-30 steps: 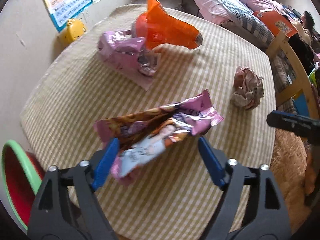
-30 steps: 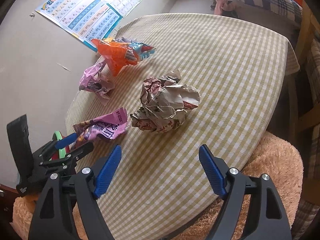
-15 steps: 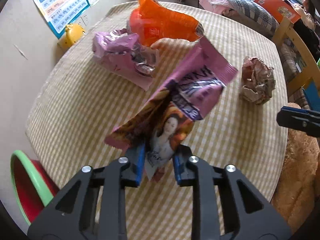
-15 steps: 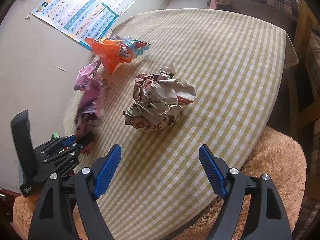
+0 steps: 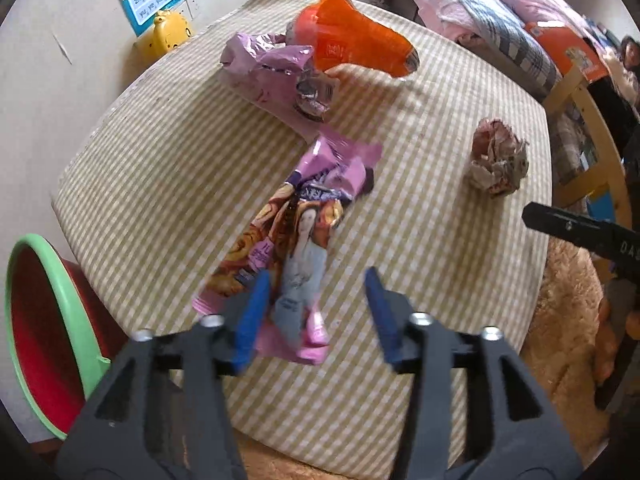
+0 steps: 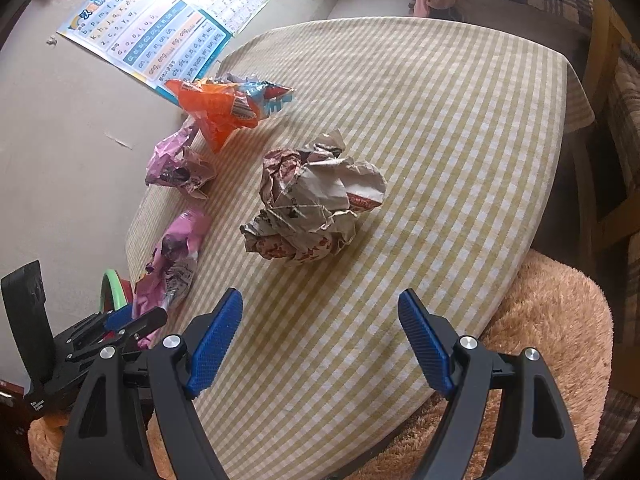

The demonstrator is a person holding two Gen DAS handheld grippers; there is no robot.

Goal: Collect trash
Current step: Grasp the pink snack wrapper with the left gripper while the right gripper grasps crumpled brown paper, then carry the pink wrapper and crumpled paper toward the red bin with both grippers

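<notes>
A long pink wrapper with a printed figure (image 5: pixel 296 240) lies tilted over the checked table (image 5: pixel 160 160), its lower end between the jaws of my left gripper (image 5: pixel 316 312). Those jaws are opening; the wrapper rests against the left finger (image 5: pixel 252 316) and the pads do not press it. The right wrist view shows the same wrapper (image 6: pixel 172 256) above the left gripper (image 6: pixel 120 320). My right gripper (image 6: pixel 320 340) stands open and empty, just short of a crumpled paper ball (image 6: pixel 312 204). An orange wrapper (image 5: pixel 352 44) and a crumpled purple wrapper (image 5: pixel 272 72) lie further back.
A red bin with a green rim (image 5: pixel 44 320) stands below the table's left edge. A fuzzy brown cushion (image 6: pixel 552 320) sits by the near edge. A yellow toy (image 5: pixel 164 34) is against the wall, and a bed (image 5: pixel 480 12) and wooden chair (image 5: pixel 592 120) lie beyond.
My left gripper shut on the pink wrapper and raised it upright, then its jaws parted and the wrapper sagged back towards the table. The right gripper has stayed put.
</notes>
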